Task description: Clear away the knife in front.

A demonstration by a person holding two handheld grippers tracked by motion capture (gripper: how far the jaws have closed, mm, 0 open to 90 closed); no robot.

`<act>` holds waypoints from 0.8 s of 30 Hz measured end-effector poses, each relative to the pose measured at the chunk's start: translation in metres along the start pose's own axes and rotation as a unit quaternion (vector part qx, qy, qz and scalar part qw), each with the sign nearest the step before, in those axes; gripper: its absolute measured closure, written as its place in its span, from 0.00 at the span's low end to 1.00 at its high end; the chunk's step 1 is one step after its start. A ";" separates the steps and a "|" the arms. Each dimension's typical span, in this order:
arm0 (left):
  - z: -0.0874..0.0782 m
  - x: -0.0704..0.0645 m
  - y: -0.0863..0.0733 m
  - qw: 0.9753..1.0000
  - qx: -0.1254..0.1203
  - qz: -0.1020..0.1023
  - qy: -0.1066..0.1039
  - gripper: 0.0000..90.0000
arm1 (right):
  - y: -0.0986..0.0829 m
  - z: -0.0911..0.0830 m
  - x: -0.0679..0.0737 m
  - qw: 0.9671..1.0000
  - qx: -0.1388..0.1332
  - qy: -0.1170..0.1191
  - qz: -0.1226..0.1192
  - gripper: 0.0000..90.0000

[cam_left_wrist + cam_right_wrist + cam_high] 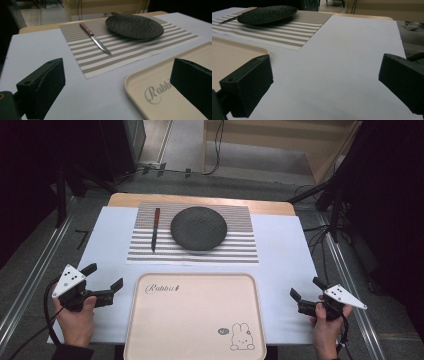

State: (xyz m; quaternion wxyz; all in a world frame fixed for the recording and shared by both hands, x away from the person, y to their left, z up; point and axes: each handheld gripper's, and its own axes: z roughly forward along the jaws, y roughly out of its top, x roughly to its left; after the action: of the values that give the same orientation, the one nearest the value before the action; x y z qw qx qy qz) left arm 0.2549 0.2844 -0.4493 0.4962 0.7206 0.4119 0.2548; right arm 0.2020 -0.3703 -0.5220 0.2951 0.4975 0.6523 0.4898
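Dim workroom with grey floor, dark curtains at both sides and cables trailing past the far end; at centre, rectangular wooden table (200, 199) covered nearly whole by white sheet (280, 255), bare wood left as a strip along the far edge. Nearest the person, large beige rounded-corner plastic tray (195, 320) printed with a "Rabbit" script at its far-left corner and a small rabbit drawing at its near-right corner, lying flat on the white sheet, its near edge overhanging the table's front. Just beyond the tray, apart from it by a narrow band of sheet, brown-and-white striped rectangular placemat (235, 247). On the mat's middle, slightly to the right, round dark textured plate (198, 228), flat and bare. Left of the plate and apart from it, slim table knife with reddish-brown wooden handle and steel blade (155, 229), lying on the mat with handle toward the far edge and tip toward the tray. Left of the tray, over the sheet, black two-jaw left gripper (105, 277) with grey three-cornered plate on top, held in the left hand (77, 317), jaws spread wide with nothing between, pointing toward the tray's far-left corner. Right of the tray, near the sheet's right edge, matching right gripper (305, 289) in the right hand (325, 327), jaws likewise spread wide and bare, aimed over blank sheet toward the mat
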 end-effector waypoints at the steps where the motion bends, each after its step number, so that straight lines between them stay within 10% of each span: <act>1: 0.000 0.000 0.000 1.000 0.000 0.000 0.000 0.00 | 0.000 0.000 0.000 1.000 0.000 0.001 0.000 0.00; 24: 0.050 0.011 0.062 0.999 0.031 -0.016 -0.009 0.12 | 0.000 0.002 0.003 1.000 0.005 -0.007 -0.010 0.00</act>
State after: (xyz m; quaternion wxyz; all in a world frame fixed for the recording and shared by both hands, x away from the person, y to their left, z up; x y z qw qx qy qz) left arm 0.3206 0.2586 -0.4117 0.4816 0.7312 0.4264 0.2272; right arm 0.2024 -0.3670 -0.5220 0.3020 0.4956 0.6580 0.4798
